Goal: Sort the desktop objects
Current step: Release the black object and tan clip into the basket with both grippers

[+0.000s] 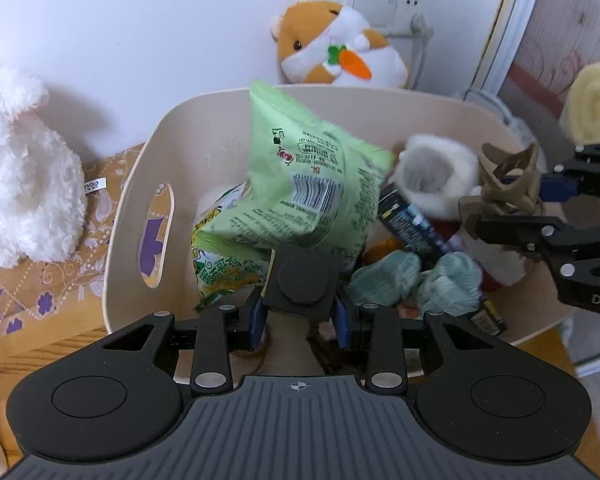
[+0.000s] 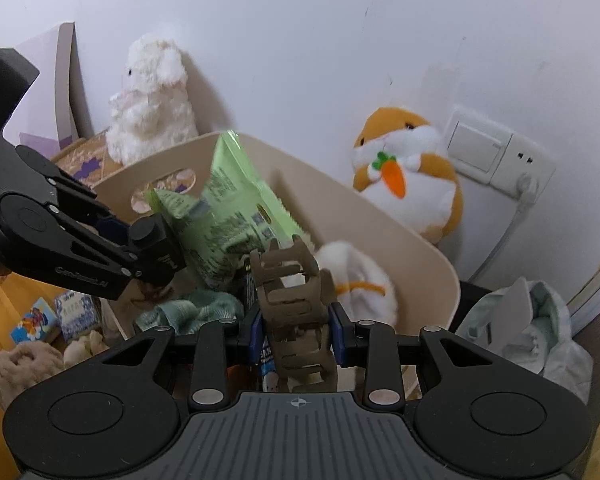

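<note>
My left gripper (image 1: 303, 312) has its jaws closed on a square black block with a round boss on top (image 1: 303, 282), pinched from both sides. My right gripper (image 2: 298, 326) has its jaws narrowed onto a brown claw hair clip (image 2: 296, 312), pads pressing its two flanks, with the clip's long axis running straight ahead toward 12 o'clock.

Both loads hang over the beige storage bin (image 1: 132, 216). From the left jaws, the bin's open floor is directly below and a little toward 12; the green snack bag (image 1: 308, 176) leans just past the block at 12, so I judge the block has to drop in front of it, not onto it. From the right jaws, the free spot looks to be at 11 o'clock, among the teal cloth (image 2: 188, 308), with a small white plush (image 2: 356, 280) just beside at 1 o'clock. The right gripper seems nearer the bin's middle; the left sits closer to the near wall.

The left view shows what the right does not: the bin's contents, including a dark tube (image 1: 410, 220). The right view alone shows the surface outside the bin at 9 o'clock, where small boxes (image 2: 36, 320) lie unsorted, and crumpled pale clothing (image 2: 528, 328) at 3. A hamster plush with a carrot (image 2: 404, 176) and a white rabbit plush (image 2: 152, 108) stand behind the bin against the wall.
</note>
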`<move>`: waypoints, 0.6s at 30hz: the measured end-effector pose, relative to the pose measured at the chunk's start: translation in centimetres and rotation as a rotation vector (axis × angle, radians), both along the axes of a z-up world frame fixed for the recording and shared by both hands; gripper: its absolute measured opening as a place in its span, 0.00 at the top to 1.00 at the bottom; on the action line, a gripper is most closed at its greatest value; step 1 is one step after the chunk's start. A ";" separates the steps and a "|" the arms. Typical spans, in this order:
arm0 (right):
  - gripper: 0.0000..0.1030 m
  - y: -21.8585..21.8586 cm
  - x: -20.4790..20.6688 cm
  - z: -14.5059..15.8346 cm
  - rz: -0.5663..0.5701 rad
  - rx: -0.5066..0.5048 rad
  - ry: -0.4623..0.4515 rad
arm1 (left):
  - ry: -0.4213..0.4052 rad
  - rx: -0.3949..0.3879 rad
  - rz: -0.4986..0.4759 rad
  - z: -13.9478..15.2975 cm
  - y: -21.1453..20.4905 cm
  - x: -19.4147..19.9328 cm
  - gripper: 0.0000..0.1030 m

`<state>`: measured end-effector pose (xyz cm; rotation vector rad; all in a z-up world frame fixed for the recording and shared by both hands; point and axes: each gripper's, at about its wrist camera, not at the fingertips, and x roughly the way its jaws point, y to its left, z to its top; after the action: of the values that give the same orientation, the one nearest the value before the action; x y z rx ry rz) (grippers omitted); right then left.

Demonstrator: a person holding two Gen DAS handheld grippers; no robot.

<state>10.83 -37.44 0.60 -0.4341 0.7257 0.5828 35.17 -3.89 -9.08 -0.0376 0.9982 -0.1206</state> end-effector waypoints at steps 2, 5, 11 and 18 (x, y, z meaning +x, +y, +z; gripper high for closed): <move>0.70 0.0 0.0 -0.2 0.004 -0.002 0.001 | 0.013 0.000 -0.007 -0.3 -0.2 0.0 0.68; 0.52 -0.1 -0.1 -0.2 -0.009 -0.008 -0.010 | 0.007 -0.014 0.019 -0.2 -0.1 -0.3 0.64; 0.20 -0.9 -0.7 -0.3 -0.034 0.030 0.034 | -0.007 -0.046 0.073 0.4 0.9 -0.8 0.38; 0.08 -0.9 -2.2 0.6 -0.067 0.033 -0.005 | -0.034 -0.061 0.098 1.6 3.0 -2.2 0.31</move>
<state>8.60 -38.37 1.17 -0.3791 0.7218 0.5302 33.01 -0.89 -7.51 -0.1399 0.9567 -0.0620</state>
